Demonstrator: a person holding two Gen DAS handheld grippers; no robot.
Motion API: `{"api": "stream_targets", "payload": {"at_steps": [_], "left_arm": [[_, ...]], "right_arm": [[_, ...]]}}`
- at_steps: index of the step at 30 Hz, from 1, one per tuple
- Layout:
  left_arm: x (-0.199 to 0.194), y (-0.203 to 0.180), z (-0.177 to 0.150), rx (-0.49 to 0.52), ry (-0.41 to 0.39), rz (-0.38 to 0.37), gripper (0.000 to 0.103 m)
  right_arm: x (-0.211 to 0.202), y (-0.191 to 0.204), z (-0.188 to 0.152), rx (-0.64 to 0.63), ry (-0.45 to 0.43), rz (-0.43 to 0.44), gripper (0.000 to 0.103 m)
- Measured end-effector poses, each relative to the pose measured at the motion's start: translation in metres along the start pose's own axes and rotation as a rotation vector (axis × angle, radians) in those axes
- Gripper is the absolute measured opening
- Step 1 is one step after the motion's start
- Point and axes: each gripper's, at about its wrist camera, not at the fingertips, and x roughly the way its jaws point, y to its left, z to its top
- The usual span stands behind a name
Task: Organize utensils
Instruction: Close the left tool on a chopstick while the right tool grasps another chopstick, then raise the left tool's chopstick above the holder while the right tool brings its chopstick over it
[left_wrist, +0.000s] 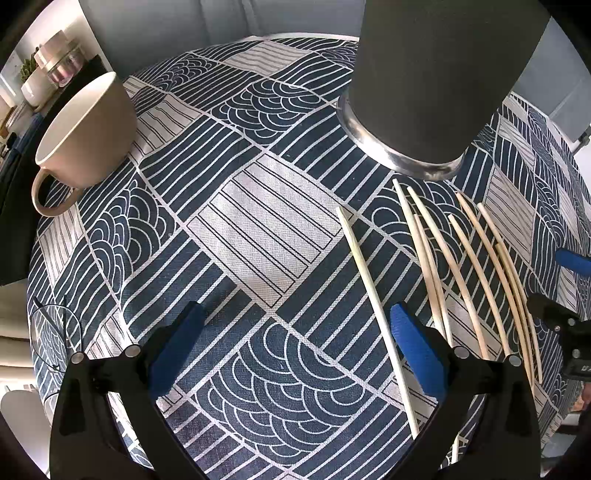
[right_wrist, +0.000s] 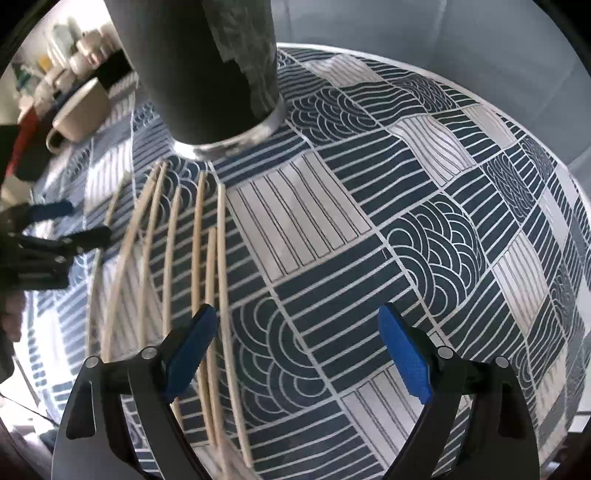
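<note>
We look down on a round table covered with a navy-and-white patterned tablecloth (left_wrist: 258, 236). Our left gripper (left_wrist: 295, 332) hangs over the cloth with its jaws spread wide and nothing between the blue pads (left_wrist: 413, 350). Just beside its right pad lies 1 pale chopstick (left_wrist: 373, 295), set apart from the others and running away from us toward the middle of the table. Further right, a loose row of chopsticks (left_wrist: 476, 273) lies flat on the cloth, roughly parallel, their far tips close to the base of a tall dark tumbler (left_wrist: 436, 81) with a bare metal band at its foot. The tumbler stands upright. A beige mug (left_wrist: 88, 136) sits well apart at the far left, handle toward us.

From the right wrist view, our right gripper (right_wrist: 297, 350) also stands wide open and empty over the cloth. Its left pad (right_wrist: 190, 354) hovers above the near ends of the chopsticks; whether it touches them we cannot tell. The sticks fan out toward the tumbler, and the left gripper shows dark and blurred at the left edge.
</note>
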Motion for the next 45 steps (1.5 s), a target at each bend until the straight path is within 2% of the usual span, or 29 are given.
{"api": "stream_targets", "payload": {"at_steps": [7,10,13,14,15,16,17,18,21,23,25,30,38,45], "left_arm": [[0.0,-0.003,-0.001,0.004,0.0,0.003,0.099],[-0.001,-0.002,-0.003,0.012,-0.01,0.004,0.099],[-0.006,-0.004,-0.008,0.035,-0.019,-0.01,0.093],[-0.008,-0.006,-0.01,0.056,-0.025,-0.018,0.086],[-0.011,-0.009,-0.011,0.087,-0.031,-0.031,0.075],[-0.015,-0.013,-0.012,0.127,-0.034,-0.049,0.069],[-0.017,-0.016,-0.012,0.152,-0.033,-0.058,0.053],[-0.02,-0.017,-0.012,0.177,-0.028,-0.07,0.036],[-0.021,-0.006,-0.011,0.168,-0.002,-0.097,0.011],[-0.02,0.009,-0.008,0.101,0.035,-0.136,0.005],[-0.019,0.023,-0.007,0.036,0.071,-0.187,0.005],[-0.02,0.036,-0.009,-0.01,0.121,-0.236,0.004],[-0.04,0.052,0.01,-0.003,0.093,-0.17,0.004],[-0.065,0.065,0.037,-0.058,0.04,-0.126,0.005]], "right_arm": [[0.005,0.001,-0.004,-0.006,0.016,-0.024,0.085],[0.004,-0.002,-0.007,0.003,0.02,-0.016,0.082],[-0.002,-0.007,-0.007,-0.014,0.026,-0.009,0.058],[-0.004,-0.01,-0.007,-0.011,0.027,-0.008,0.044],[-0.006,-0.014,-0.006,-0.008,0.028,-0.009,0.024],[-0.008,-0.016,-0.006,-0.006,0.032,-0.013,0.015],[-0.009,-0.019,-0.006,-0.004,0.037,-0.014,0.007],[-0.009,-0.024,-0.006,0.001,0.044,-0.018,0.005],[-0.01,-0.039,-0.008,0.036,0.062,-0.014,0.004],[-0.01,-0.046,-0.01,0.067,0.067,-0.001,0.004],[-0.01,-0.053,-0.011,0.103,0.074,0.023,0.004],[-0.011,-0.07,-0.015,0.167,0.078,0.083,0.004],[-0.031,-0.092,-0.009,0.19,0.023,0.086,0.005],[-0.058,-0.094,0.019,0.192,-0.059,0.093,0.005]]}}
